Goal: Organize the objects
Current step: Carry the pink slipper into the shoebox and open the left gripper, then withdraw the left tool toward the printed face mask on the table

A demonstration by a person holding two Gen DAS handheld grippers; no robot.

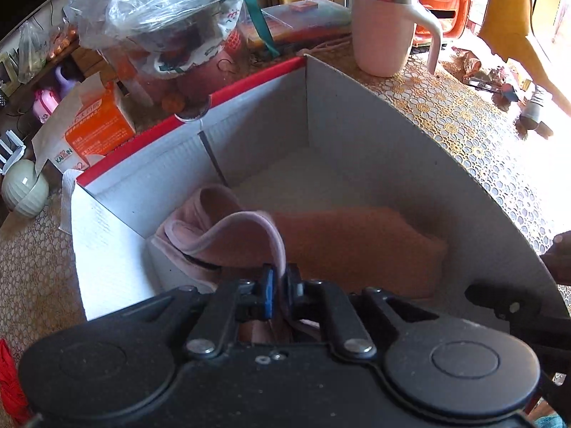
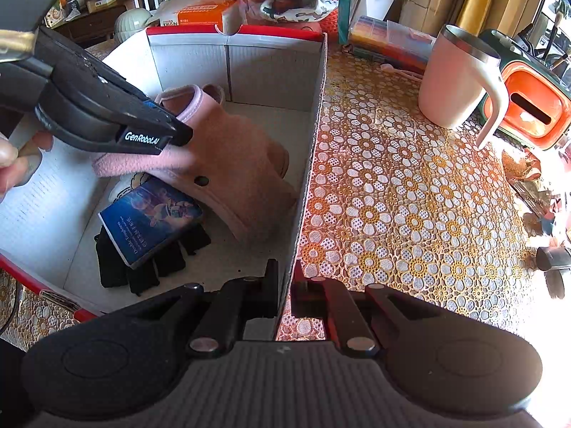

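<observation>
A white cardboard box with a red rim (image 1: 249,82) (image 2: 271,67) stands on the table. My left gripper (image 1: 280,285) (image 2: 178,139) is inside it, shut on the hem of a pink fleece garment (image 1: 339,246) (image 2: 232,174) that drapes onto the box floor. My right gripper (image 2: 285,285) is shut on the box's near right wall (image 2: 310,164). A blue book (image 2: 150,217) lies on black gloves (image 2: 142,267) in the box's near corner.
A pink mug (image 1: 385,28) (image 2: 456,78) stands on the lace tablecloth (image 2: 410,196) right of the box. Behind the box are an orange tissue box (image 1: 100,121) (image 2: 203,14), a plastic-covered basket (image 1: 167,25) and an orange case (image 2: 531,107).
</observation>
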